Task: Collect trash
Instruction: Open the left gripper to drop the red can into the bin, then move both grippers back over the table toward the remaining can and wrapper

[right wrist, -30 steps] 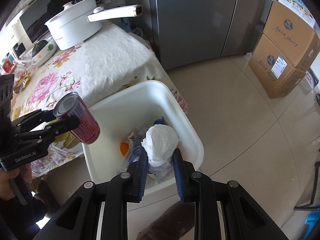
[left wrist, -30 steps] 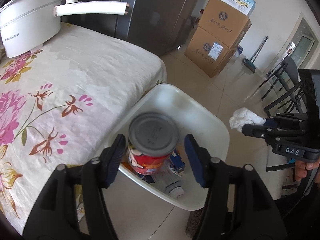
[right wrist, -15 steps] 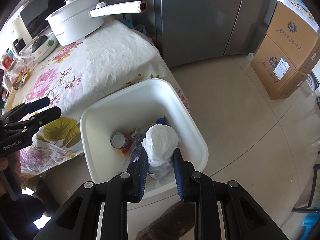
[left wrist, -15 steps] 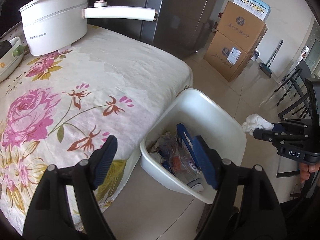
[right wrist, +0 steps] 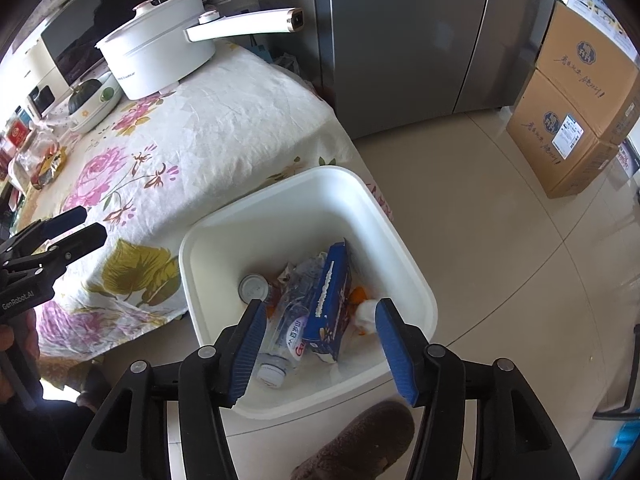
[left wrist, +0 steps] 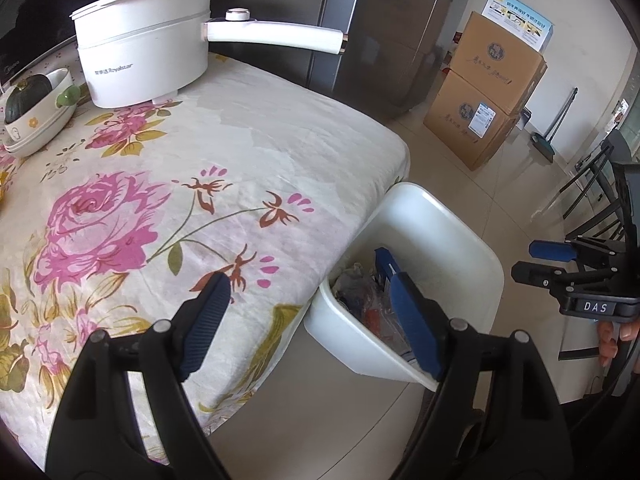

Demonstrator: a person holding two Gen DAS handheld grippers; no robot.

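The right gripper [right wrist: 320, 344] hangs over the near edge of the white bin [right wrist: 408, 264], pointing steeply down into it. Its jaws have just been opening and now stand released, with nothing pressed between the blue pads [right wrist: 394, 344]. Just below them, inside the bin, lies the trash: a clear plastic bottle [right wrist: 286, 336] with its cap towards the near wall, a blue carton [right wrist: 330, 308] leaning across the middle, and a white crumpled tissue [right wrist: 366, 312] against the carton's right side, beside something orange. A can [right wrist: 253, 288] stands to the left of the bottle, its pale lid facing up. A brown slipper [right wrist: 360, 444] shows on the floor at the near side of the bin.

The left gripper [left wrist: 308, 320] is held over the near right corner of the surface [left wrist: 280, 152], which wears a cream cloth printed with pink flowers. Its jaws have also been opening and are spread wide and released, with only the cloth's edge and the bin's left rim showing between them. The bin sits on the tiled floor just beside that corner, to the right.

Farther along the surface, a white pot [left wrist: 144, 60] with a long handle stands at the far side, and a bowl [left wrist: 40, 116] holding a dark green squash rests to its left. Beyond, a grey fridge [right wrist: 420, 40] stands against the wall, and stacked cardboard boxes [right wrist: 580, 120] sit on the floor at the far right.
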